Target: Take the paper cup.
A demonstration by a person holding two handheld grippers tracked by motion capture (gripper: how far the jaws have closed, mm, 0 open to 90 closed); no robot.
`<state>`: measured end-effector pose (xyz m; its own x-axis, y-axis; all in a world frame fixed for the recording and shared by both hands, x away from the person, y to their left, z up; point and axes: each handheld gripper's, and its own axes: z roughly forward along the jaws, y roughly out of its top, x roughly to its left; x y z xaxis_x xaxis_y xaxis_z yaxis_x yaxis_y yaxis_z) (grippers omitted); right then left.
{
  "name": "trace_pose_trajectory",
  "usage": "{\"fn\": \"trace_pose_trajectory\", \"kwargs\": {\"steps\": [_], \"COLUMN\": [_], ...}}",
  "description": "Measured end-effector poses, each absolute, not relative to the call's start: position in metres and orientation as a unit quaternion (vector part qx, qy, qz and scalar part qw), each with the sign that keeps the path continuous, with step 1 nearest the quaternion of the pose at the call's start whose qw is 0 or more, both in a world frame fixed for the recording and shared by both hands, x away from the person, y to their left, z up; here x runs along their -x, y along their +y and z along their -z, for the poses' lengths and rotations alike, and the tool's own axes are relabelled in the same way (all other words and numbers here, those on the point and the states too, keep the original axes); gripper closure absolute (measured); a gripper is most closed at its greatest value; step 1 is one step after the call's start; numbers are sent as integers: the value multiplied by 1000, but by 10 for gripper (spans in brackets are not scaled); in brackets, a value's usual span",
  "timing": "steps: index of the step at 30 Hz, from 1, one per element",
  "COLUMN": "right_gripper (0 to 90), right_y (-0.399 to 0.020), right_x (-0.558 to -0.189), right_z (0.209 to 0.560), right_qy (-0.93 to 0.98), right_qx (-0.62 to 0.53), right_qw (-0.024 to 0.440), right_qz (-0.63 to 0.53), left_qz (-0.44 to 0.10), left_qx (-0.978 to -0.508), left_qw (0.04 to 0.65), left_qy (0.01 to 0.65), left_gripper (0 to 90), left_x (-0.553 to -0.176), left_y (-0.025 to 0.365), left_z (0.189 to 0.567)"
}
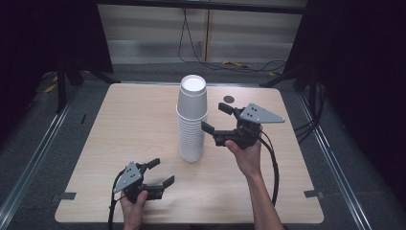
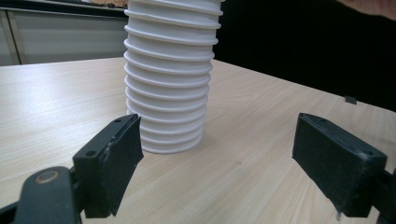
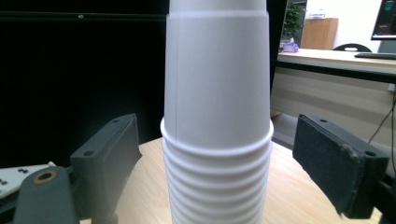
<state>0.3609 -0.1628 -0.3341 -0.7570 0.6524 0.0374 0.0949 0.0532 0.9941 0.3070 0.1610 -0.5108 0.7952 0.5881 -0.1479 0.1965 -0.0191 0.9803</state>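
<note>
Cups (image 1: 192,120) of smooth white paper stand upside down in one tall nested stack, rims forming ribbed rings, at the middle of the pale wood-grain bench (image 1: 124,129). The right gripper (image 1: 216,118) reaches the stack's upper part, matte black padded fingers (image 3: 337,161) spread either side, not touching. The left gripper (image 1: 160,172) rests low near the bench's front edge, fingers (image 2: 112,161) spread apart.

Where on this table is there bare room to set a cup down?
Bare wood lies left of the cup stack out to the table edge, and along the far edge behind it. It is crowded right of the stack, where the right hand-held gripper flanks it, open.
</note>
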Motion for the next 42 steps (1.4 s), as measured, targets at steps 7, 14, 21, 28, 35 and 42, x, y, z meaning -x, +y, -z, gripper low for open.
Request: {"fn": "trace_pose_trajectory", "kwargs": {"steps": [7,14,21,28,35,42], "right_gripper": [139,134,133,134,139,138], "right_y": [-157,-151,-142,-136,-127,-121], "right_x": [-369,-381,-397,-408,-416,-422], "right_z": [318,305,297,289,281,274], "right_qy": [698,707,719,735,761,790], "right_qx": [-256,-251,-254,-252,-251,-252], "right_qw": [204,188,178,167,156,162], "right_qz": [-637,-634,-622,-607,-578,-535], "left_qz": [-153,-153,-161,-162,-160,-160], "left_qx": [-699,-699,-701,-701,-699,-699], "left_qw": [641,640,638,639,640,640], "left_qy": [278,279,277,274,277,277], "left_gripper": [157,157,157,157,157,157], "left_x": [-307,-306,-306,-307,-306,-306], "left_y": [160,160,159,159,159,159], "left_z": [511,511,510,510,511,511]}}
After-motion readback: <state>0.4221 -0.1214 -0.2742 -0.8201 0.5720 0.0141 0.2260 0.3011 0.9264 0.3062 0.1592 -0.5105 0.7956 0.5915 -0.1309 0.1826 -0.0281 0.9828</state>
